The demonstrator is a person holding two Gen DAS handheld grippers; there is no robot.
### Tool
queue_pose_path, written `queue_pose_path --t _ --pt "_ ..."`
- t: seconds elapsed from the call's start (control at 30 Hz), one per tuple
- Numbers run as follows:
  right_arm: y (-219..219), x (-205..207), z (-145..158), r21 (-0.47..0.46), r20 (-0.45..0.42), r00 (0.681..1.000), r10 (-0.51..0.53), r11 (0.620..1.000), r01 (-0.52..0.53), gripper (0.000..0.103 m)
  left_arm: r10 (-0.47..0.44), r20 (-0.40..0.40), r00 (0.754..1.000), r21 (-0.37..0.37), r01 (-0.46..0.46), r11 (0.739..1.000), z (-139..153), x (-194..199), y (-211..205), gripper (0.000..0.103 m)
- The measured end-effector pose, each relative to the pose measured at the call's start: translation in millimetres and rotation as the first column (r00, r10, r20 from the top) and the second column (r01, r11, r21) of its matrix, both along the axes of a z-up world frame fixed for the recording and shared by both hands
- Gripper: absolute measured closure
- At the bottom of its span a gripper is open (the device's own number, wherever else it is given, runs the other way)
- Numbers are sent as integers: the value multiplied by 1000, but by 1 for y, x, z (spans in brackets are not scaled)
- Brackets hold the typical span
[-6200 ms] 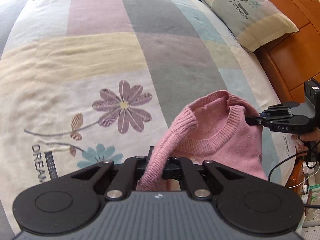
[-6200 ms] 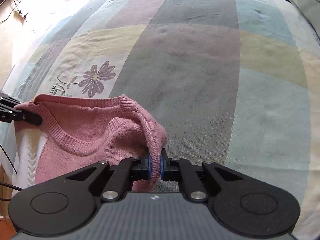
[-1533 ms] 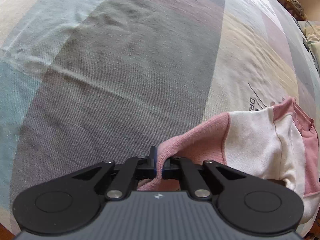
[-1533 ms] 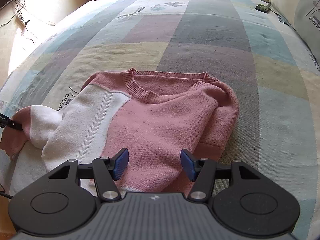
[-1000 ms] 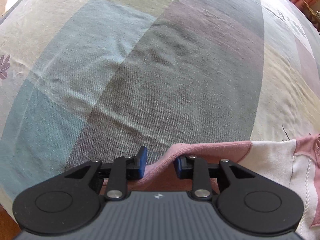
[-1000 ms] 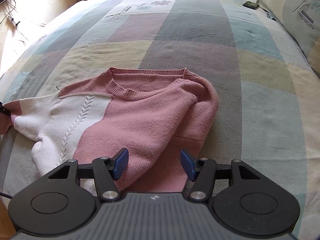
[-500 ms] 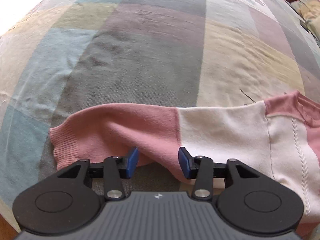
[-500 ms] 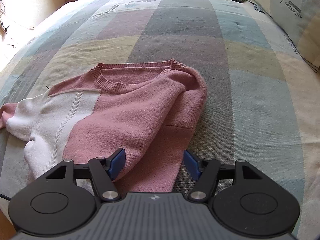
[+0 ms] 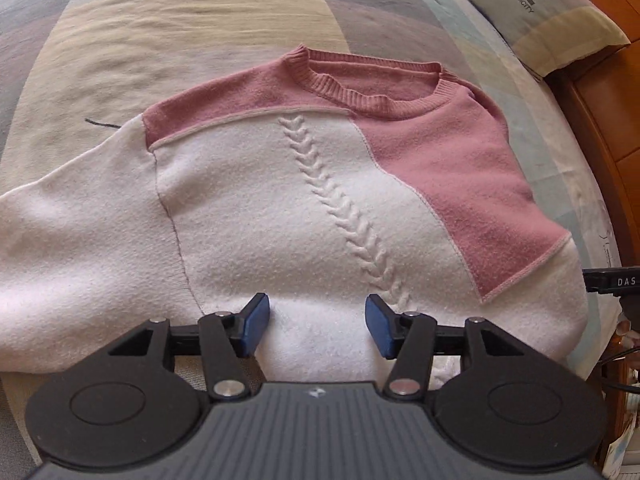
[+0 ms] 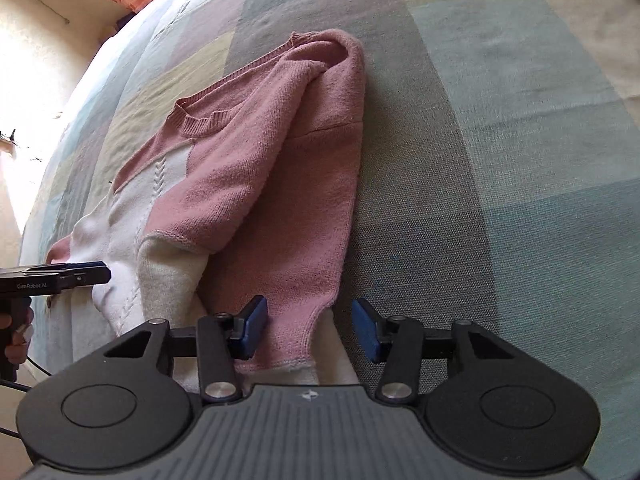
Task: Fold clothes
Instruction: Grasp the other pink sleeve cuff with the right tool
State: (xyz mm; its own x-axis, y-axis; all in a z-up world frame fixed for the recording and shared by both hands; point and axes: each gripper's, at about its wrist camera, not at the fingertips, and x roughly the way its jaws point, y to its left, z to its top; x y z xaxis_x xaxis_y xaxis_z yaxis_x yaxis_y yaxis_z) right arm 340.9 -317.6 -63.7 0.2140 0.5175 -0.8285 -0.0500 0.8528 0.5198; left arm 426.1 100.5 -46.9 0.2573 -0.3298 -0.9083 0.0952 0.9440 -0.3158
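A pink and white knit sweater (image 9: 320, 184) lies front up on the bed, its neckline at the far side. Its white left sleeve (image 9: 60, 232) stretches out to the left. My left gripper (image 9: 316, 328) hovers over the white lower body; its jaws are opening and grip nothing. In the right wrist view the pink right sleeve (image 10: 312, 240) lies folded down along the sweater (image 10: 224, 168). My right gripper (image 10: 308, 332) is low over the sleeve's end, jaws closing with the sleeve between them, pads not pressing. The left gripper (image 10: 80, 276) shows at the left edge there.
The patchwork bedsheet (image 10: 520, 160) spreads wide to the right of the sweater. A pillow (image 9: 540, 12) lies at the far right by the wooden bed frame (image 9: 600, 120). A hand (image 10: 16, 340) and a cable show at the bed's near left edge.
My left gripper let go of the pink left cuff, opened and swung across over the sweater's white body. My right gripper sank and rolled onto the right sleeve's end, its jaws narrowing.
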Motion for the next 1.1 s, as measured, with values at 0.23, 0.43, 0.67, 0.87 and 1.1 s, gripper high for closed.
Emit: queue_pose_path --t 0.23,0.43,0.67,0.87,1.1 --pt "-43 17 -65 358 -193 975 -112 917 176 48 -22 -46 999 14 23 1000 -10 12 -14 49" --pt "-46 18 -90 471 -262 955 -136 846 250 60 -33 -67 997 24 35 999 -15 14 -23 49" --pt "-51 -32 -105 530 -356 897 -263 733 425 66 -27 -88 996 20 29 999 -21 14 -25 45" --pt "-29 -29 -53 421 -201 942 -268 845 330 55 -38 -86 996 17 40 999 -23 13 -24 44" --pt "7 -27 9 257 -13 993 -118 959 117 55 -39 -79 996 8 40 999 -23 10 -24 41"
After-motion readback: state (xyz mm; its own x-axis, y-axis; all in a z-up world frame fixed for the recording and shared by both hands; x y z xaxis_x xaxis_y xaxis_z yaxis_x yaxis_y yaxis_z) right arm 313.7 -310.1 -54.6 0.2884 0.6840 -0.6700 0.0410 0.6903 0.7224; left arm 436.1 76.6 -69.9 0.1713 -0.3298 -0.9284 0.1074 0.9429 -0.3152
